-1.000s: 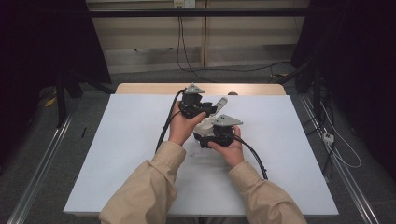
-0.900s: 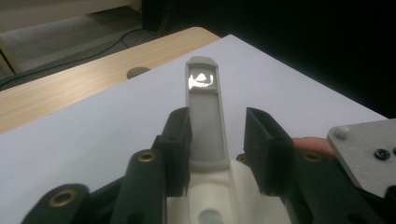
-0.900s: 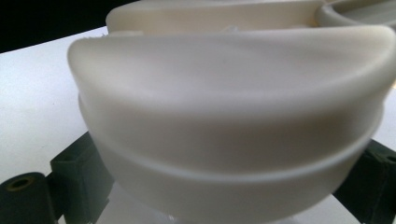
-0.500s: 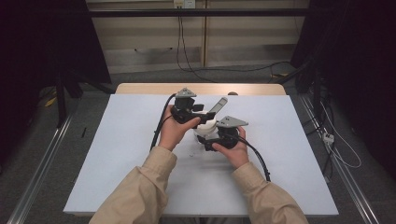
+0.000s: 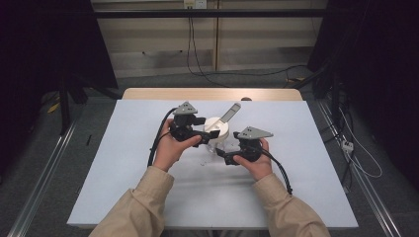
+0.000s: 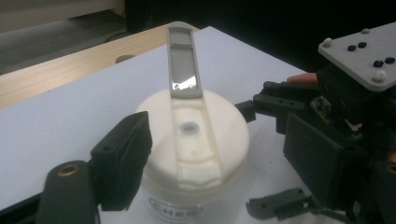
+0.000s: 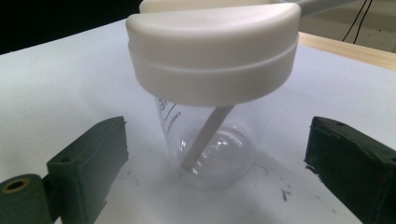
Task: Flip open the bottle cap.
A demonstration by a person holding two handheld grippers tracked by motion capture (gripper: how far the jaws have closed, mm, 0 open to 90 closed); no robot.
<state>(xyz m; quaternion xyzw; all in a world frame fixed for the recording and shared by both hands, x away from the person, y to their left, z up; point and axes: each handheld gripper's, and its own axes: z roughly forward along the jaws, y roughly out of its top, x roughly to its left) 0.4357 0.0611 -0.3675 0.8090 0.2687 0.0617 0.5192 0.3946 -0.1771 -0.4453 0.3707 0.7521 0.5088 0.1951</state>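
From my remote station I note, nearest to me, the right gripper (image 5: 228,157) at about 4 o'clock of the cup (image 7: 212,140), jaws spread wide on either side of its clear lower body with counter showing between pad and wall on both sides; nothing is pinched, and those jaws have just eased slightly inward from their widest. Just beyond, the left gripper (image 5: 211,134) sits at about 9 o'clock of the lid (image 6: 194,135); its jaws have just been opening, one pad stands just beside the lid's rim in the left gripper view, and I cannot tell whether it touches. I judge it released. The cup stands upright near the centre of the white counter (image 5: 123,163), a little towards the far edge, with the broad white lid seated on top and a grey flip handle (image 5: 230,113) rising from the lid towards 1 o'clock. A pale stick (image 7: 205,137) leans inside the clear body. My assessment: thin clear plastic, light, empty apart from the stick, hence top-heavy and prone to tip or skid on the smooth surface. The tapered wall looks slippery and may flex under pressure. The stiff lid rim offers the firmer hold; the lower body suits steadying only, with gentle closure.
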